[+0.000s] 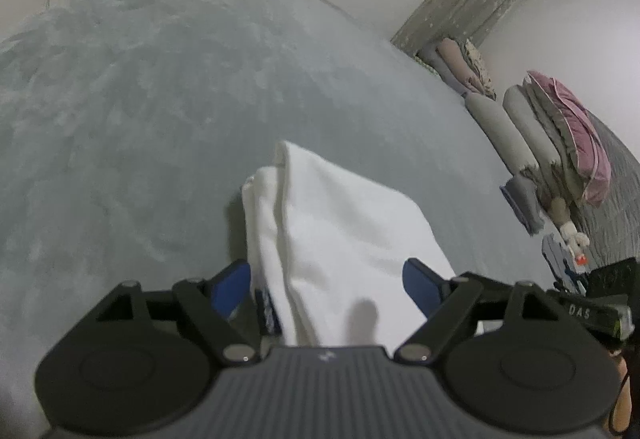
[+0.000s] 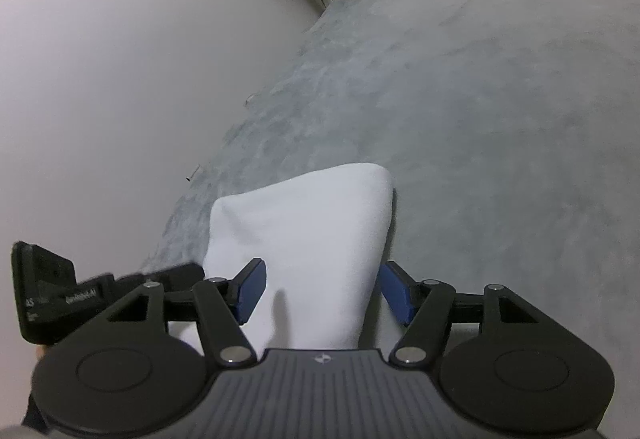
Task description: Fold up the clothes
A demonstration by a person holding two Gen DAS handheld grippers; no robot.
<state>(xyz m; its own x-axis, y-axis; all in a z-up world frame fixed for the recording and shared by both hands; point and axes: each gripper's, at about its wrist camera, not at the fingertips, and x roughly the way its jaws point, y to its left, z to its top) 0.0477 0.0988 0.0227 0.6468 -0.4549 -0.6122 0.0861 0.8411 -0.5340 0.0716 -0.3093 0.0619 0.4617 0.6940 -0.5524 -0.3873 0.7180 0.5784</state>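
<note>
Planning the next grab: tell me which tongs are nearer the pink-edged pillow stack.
Left. The left tongs straddle the folded white cloth, with the pink-edged pillow stack off to their right. The right tongs view shows no pillows.

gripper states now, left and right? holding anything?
Left gripper: open, fingers either side of the folded white cloth, not clamped.
Right gripper: open, fingers flank the same cloth, not clamped.

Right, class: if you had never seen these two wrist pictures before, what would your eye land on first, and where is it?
First the white garment, folded and bright against the grey bed cover, lying just ahead of the open left gripper and between the blue pads of the open right gripper. Next, the heap of rolled bedding with a pink pillow at the right edge of the left view.
</note>
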